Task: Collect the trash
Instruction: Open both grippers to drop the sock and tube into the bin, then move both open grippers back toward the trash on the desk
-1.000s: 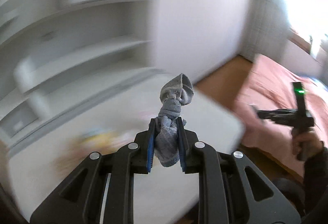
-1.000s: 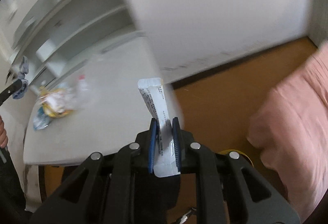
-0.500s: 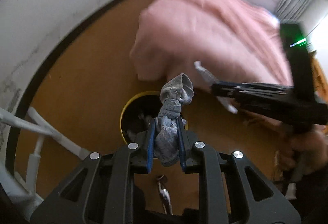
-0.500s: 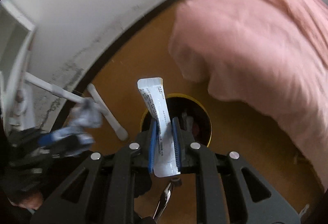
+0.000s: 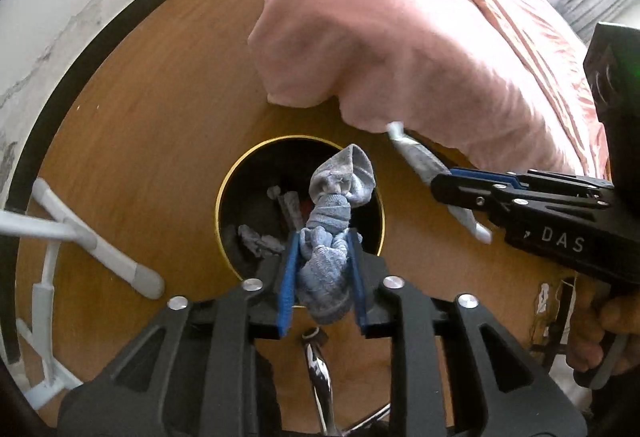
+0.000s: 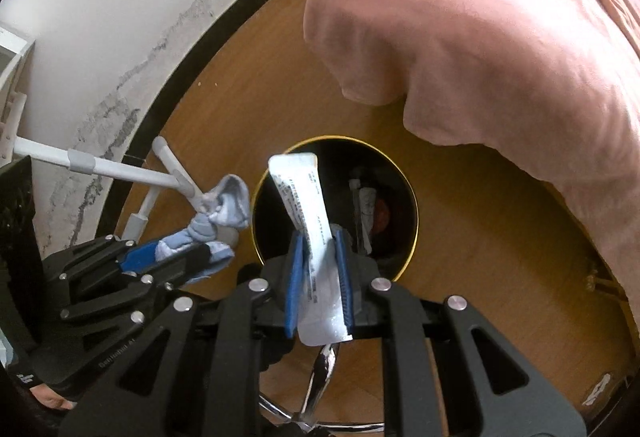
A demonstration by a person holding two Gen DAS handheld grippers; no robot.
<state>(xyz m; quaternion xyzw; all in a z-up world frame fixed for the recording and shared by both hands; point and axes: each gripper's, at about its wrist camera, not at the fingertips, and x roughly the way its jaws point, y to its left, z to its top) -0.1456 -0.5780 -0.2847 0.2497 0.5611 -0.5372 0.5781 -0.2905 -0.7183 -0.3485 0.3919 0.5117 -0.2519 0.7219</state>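
Note:
A round black bin with a yellow rim (image 5: 240,173) stands on the wooden floor with trash inside. My left gripper (image 5: 322,237) hangs over the bin's near edge with a knotted grey sock (image 5: 332,221) between its blue pads. The jaws are opening, and the sock still touches both pads. My right gripper (image 6: 318,237) is shut on a flat white printed tube (image 6: 304,197) above the same bin (image 6: 412,205). The right wrist view shows the left gripper (image 6: 224,241) and its sock (image 6: 228,205) at the bin's left side. In the left wrist view the right gripper (image 5: 434,183) is at the bin's right.
A pink blanket (image 5: 420,37) hangs over the floor just beyond the bin. White tubular legs (image 5: 100,245) stand to the left, near a white wall with a black skirting board (image 6: 180,77). A chrome chair base (image 6: 320,377) lies below the grippers. A hand (image 5: 600,337) holds the right gripper's handle.
Both grippers swung from the white desk down to the bin and now sit closer above it. The left jaws stand slightly wider around the sock. The tube remains clamped.

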